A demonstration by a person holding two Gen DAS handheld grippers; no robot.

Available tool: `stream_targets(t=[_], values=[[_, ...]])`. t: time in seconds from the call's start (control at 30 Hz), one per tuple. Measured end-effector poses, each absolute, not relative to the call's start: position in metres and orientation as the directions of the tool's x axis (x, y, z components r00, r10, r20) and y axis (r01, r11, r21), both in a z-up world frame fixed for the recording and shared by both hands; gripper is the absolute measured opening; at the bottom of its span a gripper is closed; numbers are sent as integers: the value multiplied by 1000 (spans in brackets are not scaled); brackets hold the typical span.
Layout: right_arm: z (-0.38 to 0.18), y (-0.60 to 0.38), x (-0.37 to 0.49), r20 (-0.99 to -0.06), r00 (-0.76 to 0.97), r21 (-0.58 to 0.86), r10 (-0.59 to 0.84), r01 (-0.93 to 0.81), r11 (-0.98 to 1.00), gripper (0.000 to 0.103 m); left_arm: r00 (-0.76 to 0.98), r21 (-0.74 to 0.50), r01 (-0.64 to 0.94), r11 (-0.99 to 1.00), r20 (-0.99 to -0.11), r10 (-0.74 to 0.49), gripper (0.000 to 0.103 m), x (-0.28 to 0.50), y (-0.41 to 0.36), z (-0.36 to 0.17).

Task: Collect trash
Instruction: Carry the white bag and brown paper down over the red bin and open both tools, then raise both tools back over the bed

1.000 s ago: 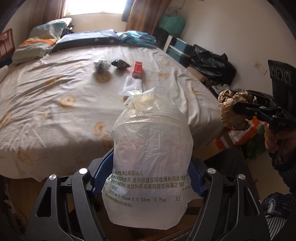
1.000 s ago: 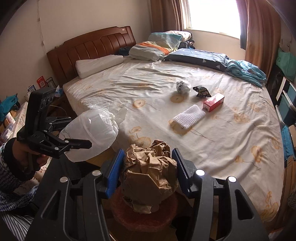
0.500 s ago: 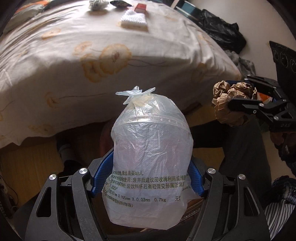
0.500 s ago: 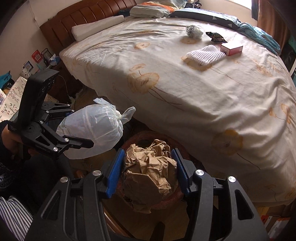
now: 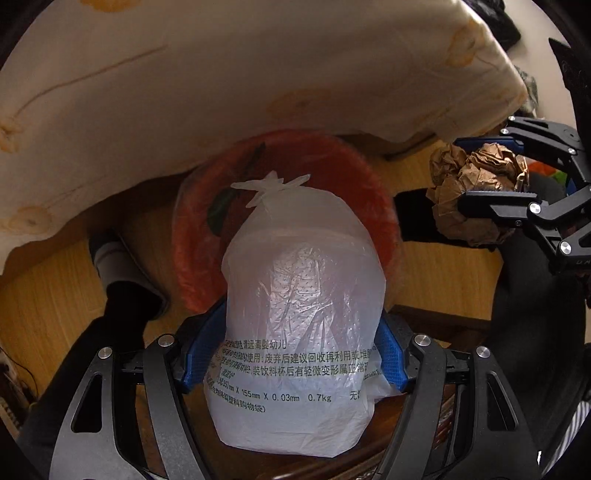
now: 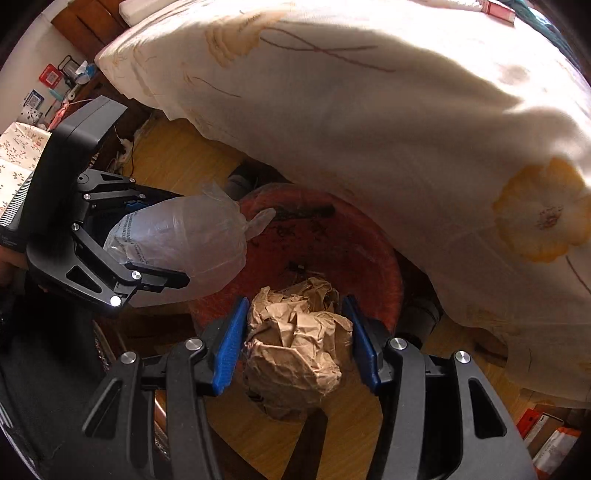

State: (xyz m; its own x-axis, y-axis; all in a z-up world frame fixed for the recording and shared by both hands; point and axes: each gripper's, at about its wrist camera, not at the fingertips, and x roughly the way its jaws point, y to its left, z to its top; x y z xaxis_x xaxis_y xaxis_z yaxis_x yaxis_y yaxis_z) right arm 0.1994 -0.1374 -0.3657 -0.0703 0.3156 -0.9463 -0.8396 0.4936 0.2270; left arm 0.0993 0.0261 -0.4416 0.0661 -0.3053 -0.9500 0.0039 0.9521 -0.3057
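Observation:
My left gripper [image 5: 297, 354] is shut on a tied clear plastic bag [image 5: 303, 295] with printed text, holding it over the near rim of a red trash bin [image 5: 332, 158] on the floor. My right gripper [image 6: 295, 343] is shut on a crumpled brown paper ball [image 6: 295, 343], held above the bin's [image 6: 369, 258] near edge. In the left wrist view the paper ball [image 5: 476, 188] and the right gripper [image 5: 495, 173] show at the right. In the right wrist view the bag [image 6: 184, 240] and the left gripper [image 6: 147, 240] show at the left.
The bed's cream flowered sheet [image 5: 258, 74] hangs just behind the bin. Wooden floor [image 5: 48, 295] lies around it. A dark slipper [image 5: 114, 258] sits left of the bin. A red box [image 6: 500, 9] lies on the bed. Cluttered shelves [image 6: 48, 92] stand at the far left.
Both grippers have tilted down and moved from over the bed's edge to the red bin, still holding the bag and the paper ball. The bin is now in full view.

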Motion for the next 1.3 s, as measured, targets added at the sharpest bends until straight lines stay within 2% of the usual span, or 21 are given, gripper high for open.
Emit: stream_targets(t=[0.37,0.7,0.77,0.8,0.83,1.03,1.3], values=[[-440,-124,210,-971,-146,223,191,-846,484,52,-81,-310,-20,950,-947,-311,70,113,23,-515],[-478,-130,214,-965,-210,261,158,-839,478,53,-106,-337,-34,941,-935,-338,71,111,24,-540],[-485,-130,215,-957,-244,288,154,-828,481,67,-92,-327,-10,945,-941,-326,75,111,23,-539],[-490,-130,216,-962,-233,274,145,-828,489,79,-83,-323,1,946,-943,-322,87,113,22,-537],[-490,-131,215,-965,-219,263,145,-829,494,96,-69,-311,16,950,-949,-309,100,113,21,-533],[-472,-141,222,-961,-188,270,203,-801,534,98,25,-321,42,946,-946,-322,97,111,24,-501],[-402,-154,236,-942,-117,287,315,-767,574,98,180,-325,104,940,-923,-339,97,118,25,-428]])
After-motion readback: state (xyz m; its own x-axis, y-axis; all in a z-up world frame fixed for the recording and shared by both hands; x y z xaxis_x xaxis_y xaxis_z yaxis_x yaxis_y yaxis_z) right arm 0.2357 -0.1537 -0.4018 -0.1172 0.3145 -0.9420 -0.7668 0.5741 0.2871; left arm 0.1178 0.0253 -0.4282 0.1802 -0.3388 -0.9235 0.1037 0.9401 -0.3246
